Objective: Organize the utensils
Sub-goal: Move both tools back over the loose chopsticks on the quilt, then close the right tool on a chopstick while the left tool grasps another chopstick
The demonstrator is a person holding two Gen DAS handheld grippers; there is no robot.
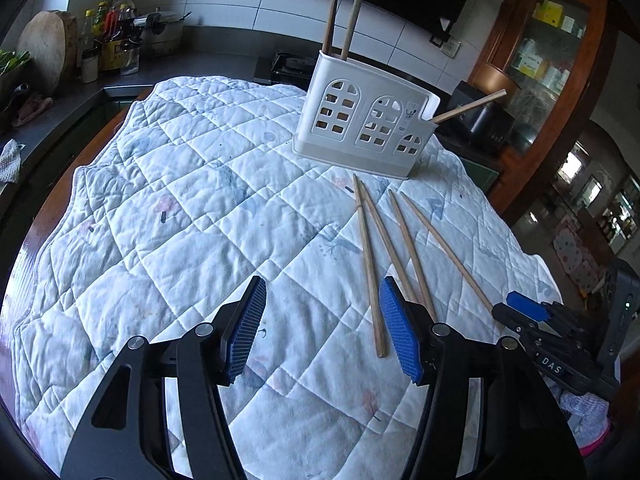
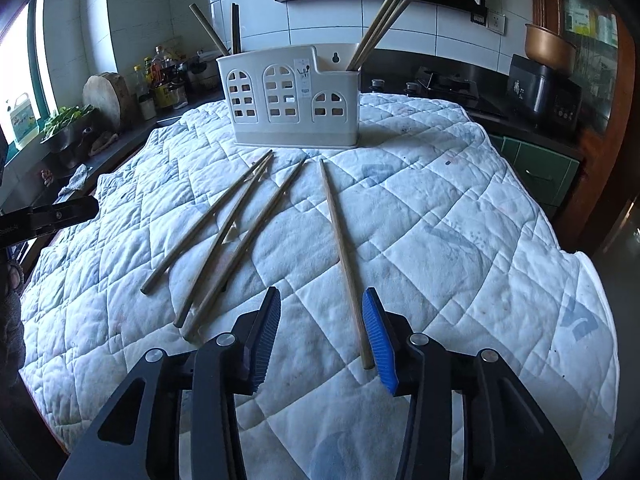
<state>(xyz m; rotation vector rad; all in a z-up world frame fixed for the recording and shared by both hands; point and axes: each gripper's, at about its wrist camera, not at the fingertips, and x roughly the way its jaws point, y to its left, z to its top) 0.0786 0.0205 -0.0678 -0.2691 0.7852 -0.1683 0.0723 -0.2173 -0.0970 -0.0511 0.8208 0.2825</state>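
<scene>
A white plastic utensil holder (image 1: 360,120) (image 2: 294,98) stands on a quilted cloth, with chopsticks upright in its left end (image 1: 352,24) (image 2: 208,30) and others leaning out of its right end (image 1: 468,107) (image 2: 380,26). Several wooden chopsticks lie loose on the cloth in front of it (image 1: 370,264) (image 2: 224,236). One lone chopstick (image 2: 344,264) lies between the open fingers of my right gripper (image 2: 320,336), close to the right pad. My left gripper (image 1: 322,328) is open and empty, just left of the loose chopsticks. The right gripper also shows in the left wrist view (image 1: 524,312).
The white quilted cloth (image 1: 180,200) (image 2: 460,220) covers a table. A dark counter behind holds bottles (image 1: 112,28) (image 2: 160,80), a round wooden board (image 1: 44,48) (image 2: 106,94), a stove (image 2: 444,84) and a rice cooker (image 2: 544,80). A wooden cabinet (image 1: 552,40) stands at right.
</scene>
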